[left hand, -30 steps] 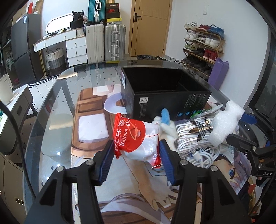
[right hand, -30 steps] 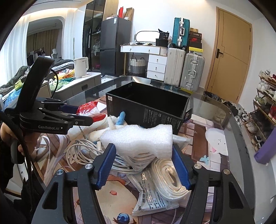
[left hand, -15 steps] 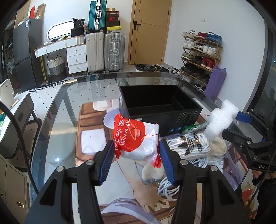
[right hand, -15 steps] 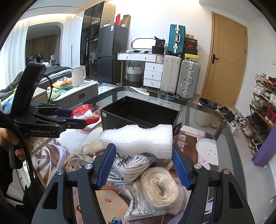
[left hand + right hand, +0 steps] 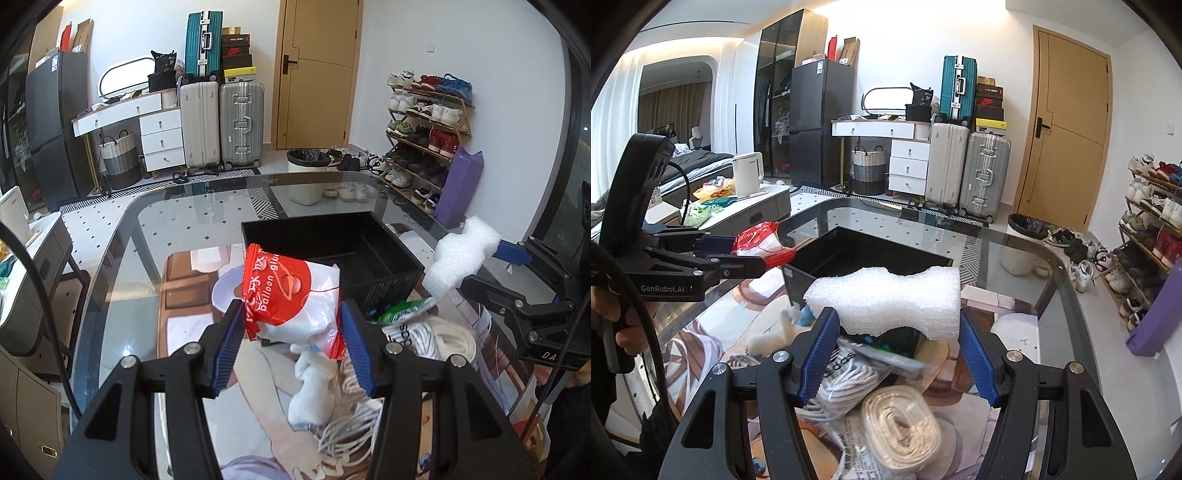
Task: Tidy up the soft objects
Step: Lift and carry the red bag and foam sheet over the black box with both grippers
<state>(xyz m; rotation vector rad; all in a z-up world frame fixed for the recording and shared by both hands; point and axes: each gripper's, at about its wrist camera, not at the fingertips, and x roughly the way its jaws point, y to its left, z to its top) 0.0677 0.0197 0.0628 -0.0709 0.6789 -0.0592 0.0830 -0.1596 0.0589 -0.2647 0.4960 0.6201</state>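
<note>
- Here the left hand-held gripper [image 5: 291, 334] pinches a red-and-white balloon-glue bag [image 5: 291, 291] by its two sides, lifted clear of the glass tabletop [image 5: 155, 229], just short of the near wall of the black box [image 5: 332, 240].
- The right hand-held gripper [image 5: 899, 341] pinches one white foam block [image 5: 886, 301] across its ends, also in the air, on the near side of the same box.
- Risk, as I judge it: the bag is slick and only its lower part sits between the pads, so a tilt over the box could let it slide out early.
- The foam is wide and its far corners could catch on the box rim.
- The two grippers are close to each other over one box, so they might bump.
- Count: one box, empty as far as shown; one bag and one foam block held; on the tabletop near the near edge, one white plush toy [image 5: 314, 391], at least two white cable bundles [image 5: 849, 384], and one cream coil [image 5: 901, 428].
</note>
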